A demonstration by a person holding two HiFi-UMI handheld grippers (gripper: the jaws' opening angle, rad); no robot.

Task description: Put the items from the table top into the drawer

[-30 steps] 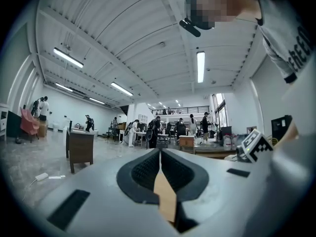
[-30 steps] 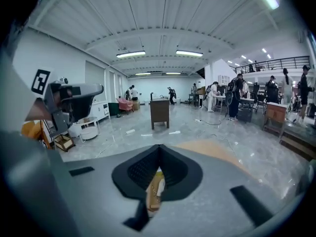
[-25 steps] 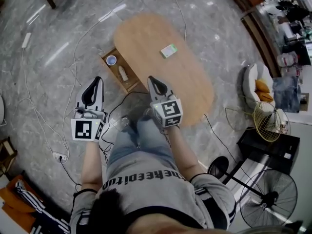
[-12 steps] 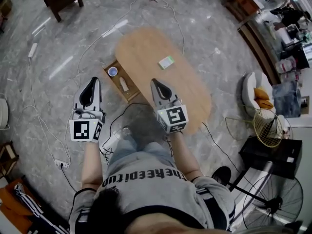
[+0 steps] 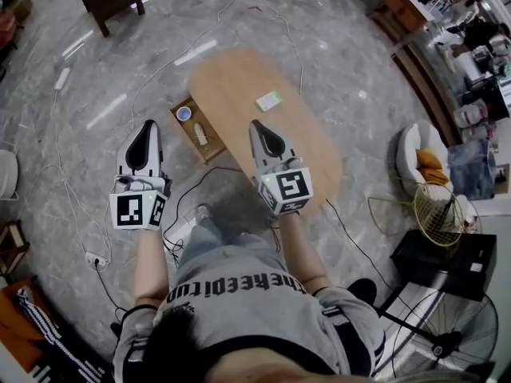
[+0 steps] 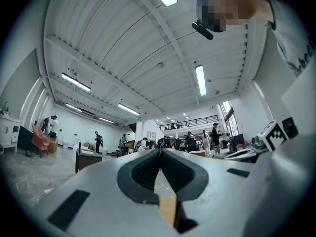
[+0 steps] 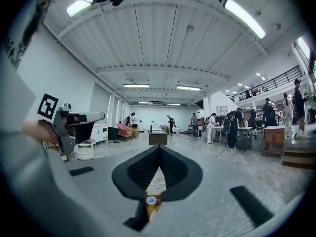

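A person stood over a low oval table. They held the left gripper and right gripper out in front, each with its jaws pressed together tip to tip and nothing between them. Beyond the grippers, a drawer stood pulled out from the table's left edge. It held a pale item, perhaps a bottle, and farther in a cup. One box lay alone near the table's far end. The task looked mostly done, and only the box was left to go into the drawer.
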